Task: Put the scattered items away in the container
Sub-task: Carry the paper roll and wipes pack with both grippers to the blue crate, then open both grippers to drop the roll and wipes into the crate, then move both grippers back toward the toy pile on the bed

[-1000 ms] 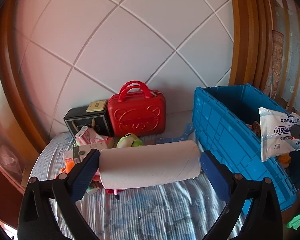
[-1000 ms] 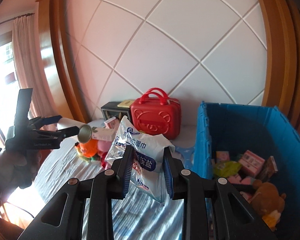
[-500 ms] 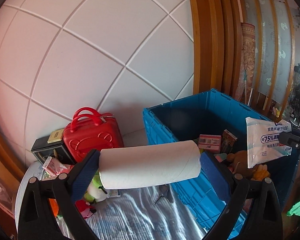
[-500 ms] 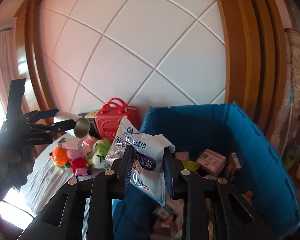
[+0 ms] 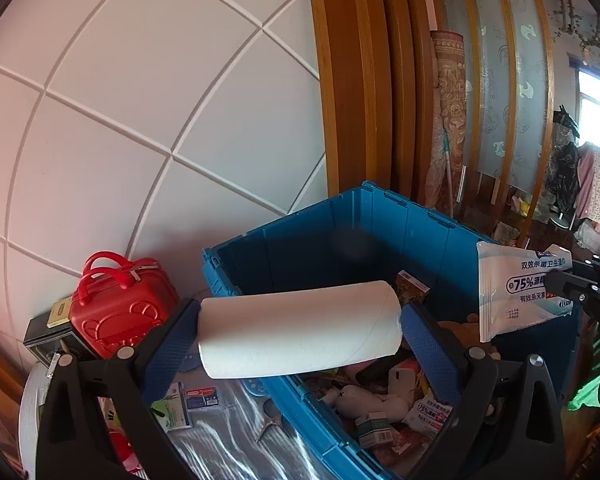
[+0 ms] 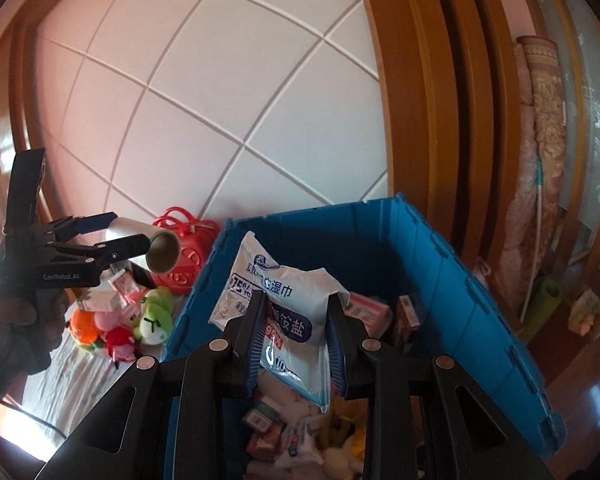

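A white paper roll (image 5: 300, 330) lies crosswise in my left gripper (image 5: 300, 332), which is shut on its two ends, over the near left rim of the blue crate (image 5: 380, 220). The right wrist view shows that left gripper (image 6: 112, 232) with the roll (image 6: 162, 254) to the left of the crate (image 6: 440, 280). My right gripper (image 6: 296, 320) is shut on a white wet-wipe pack (image 6: 284, 296), hanging above the crate's inside. The pack (image 5: 516, 292) also shows at the right of the left wrist view. Boxes, packets and plush toys (image 6: 300, 440) fill the crate's bottom.
A red mini suitcase (image 5: 120, 312) and a black box (image 5: 48, 340) stand against the white padded wall. Plush toys (image 6: 132, 324), small boxes (image 5: 188, 396) and metal clips (image 5: 270, 420) lie on the striped bed cover left of the crate. Wooden frames and a rolled rug (image 6: 540, 160) stand to the right.
Both grippers have swung right, from over the bed to over the crate, each still holding its item. The toys and suitcase have slid to the left of the views.
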A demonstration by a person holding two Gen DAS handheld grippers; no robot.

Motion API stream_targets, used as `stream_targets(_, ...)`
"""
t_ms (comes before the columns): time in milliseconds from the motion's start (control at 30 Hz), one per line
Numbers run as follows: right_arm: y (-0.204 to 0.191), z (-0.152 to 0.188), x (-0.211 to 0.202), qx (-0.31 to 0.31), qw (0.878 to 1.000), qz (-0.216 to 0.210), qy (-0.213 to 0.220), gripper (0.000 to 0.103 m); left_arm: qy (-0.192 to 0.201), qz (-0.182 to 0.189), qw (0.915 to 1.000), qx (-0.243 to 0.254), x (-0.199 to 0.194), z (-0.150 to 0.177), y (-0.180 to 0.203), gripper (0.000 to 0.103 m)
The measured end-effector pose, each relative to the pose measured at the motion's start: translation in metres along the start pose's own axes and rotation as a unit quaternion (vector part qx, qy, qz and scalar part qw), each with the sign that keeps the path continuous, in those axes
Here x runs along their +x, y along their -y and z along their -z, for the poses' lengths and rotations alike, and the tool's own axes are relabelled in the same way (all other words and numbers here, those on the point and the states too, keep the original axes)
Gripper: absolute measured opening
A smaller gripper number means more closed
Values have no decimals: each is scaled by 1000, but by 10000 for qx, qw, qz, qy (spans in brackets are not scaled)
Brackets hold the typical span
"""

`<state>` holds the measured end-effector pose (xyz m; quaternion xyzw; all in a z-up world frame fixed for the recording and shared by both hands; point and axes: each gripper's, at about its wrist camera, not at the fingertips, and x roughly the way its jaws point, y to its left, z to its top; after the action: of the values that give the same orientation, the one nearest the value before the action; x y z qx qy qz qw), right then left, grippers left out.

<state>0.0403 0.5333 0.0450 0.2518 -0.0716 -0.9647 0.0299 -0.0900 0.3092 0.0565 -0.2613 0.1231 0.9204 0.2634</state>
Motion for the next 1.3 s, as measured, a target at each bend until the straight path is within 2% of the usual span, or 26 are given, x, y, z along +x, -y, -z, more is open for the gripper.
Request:
stream_targets(233,19,5,1,160,9996,208,-36,27,31,230,9996,145,13,-14,23,101)
stream_targets(333,25,8,1,213,9994,270,-12,28,-29,576,9982,133,17,-19,33,102)
stream_targets(400,29,9,-2,296,9992,278,46,34,-72,715,9973,115,19,-21,40,102)
stream_targets(433,30,9,-3,323,9989,326,78,44,-76,714,9974,94,20,-21,42,102)
stream_targets(467,31,8,-5,333,9987,374,108,69,-98,718,9974,58,21,-21,43,102)
stream_targets(533,31,8,-8,361,9984,395,175,84,-111,720,9973,2,22,-21,42,102)
stream_targets(633,29,6,-10,347,9984,423,171,86,-98,677,9977,0,20,-19,39,102)
stream_targets(733,27,6,-10,341,9982,454,182,98,-75,661,9978,-48,16,-18,35,102)
stream_targets(867,19,6,-9,288,9984,462,141,102,-31,608,9981,-108,8,-15,29,102)
stream_targets(1300,-16,8,-9,155,9987,489,62,103,-32,388,9985,-387,-20,15,-11,102)
